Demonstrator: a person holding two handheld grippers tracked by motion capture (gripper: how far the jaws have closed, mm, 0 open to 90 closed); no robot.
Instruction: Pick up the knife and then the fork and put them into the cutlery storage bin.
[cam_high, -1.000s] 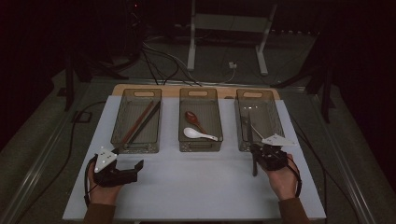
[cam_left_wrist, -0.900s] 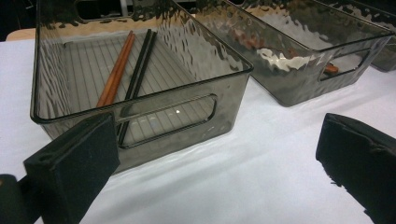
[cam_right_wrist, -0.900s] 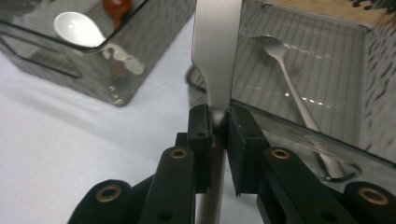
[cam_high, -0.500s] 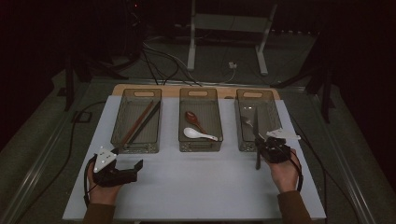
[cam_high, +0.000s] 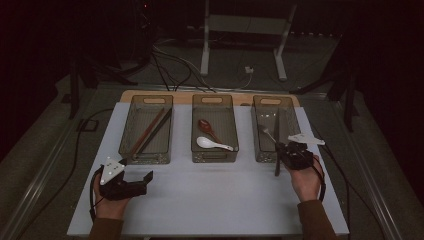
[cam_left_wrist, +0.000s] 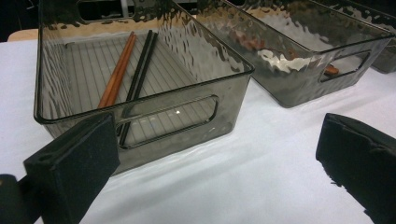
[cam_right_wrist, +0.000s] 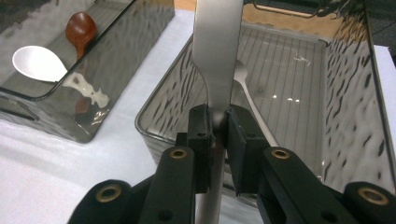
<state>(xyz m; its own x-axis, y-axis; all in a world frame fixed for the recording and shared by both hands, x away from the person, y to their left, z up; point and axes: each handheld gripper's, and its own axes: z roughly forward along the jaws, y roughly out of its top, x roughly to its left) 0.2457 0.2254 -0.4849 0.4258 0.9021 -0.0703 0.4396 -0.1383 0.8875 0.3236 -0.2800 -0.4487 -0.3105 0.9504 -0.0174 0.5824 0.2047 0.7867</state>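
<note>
A: Pinching a metal knife (cam_right_wrist: 217, 56) is what the right gripper (cam_right_wrist: 218, 122) is doing; its pads are pressing on the narrow neck where blade meets handle, and the blade is rising over the near rim of the right-hand bin (cam_right_wrist: 348, 93).

B: How is it going to handle, do you think?

A: Stiff and probably fairly heavy for its width, I would judge. The polished steel is looking slippery, and the foam pads are gripping a thin waist, so it may pivot if it is swung fast. Holding nearer the middle of the handle would likely be steadier.

B: Is anything lying in that bin already?

A: A metal spoon or fork (cam_right_wrist: 245, 88), I cannot tell which, is lying on the bin's ribbed floor, just behind the blade.

B: And the other hand?

A: The left gripper (cam_high: 131, 181) is resting on the white worktop (cam_high: 215, 195), far to the left of that bin, with its jaws spread wide and nothing between them. It is facing the bin of chopsticks (cam_left_wrist: 126, 70).

B: Fragile at all?

A: Not the knife; the plastic bin may scratch.
</note>
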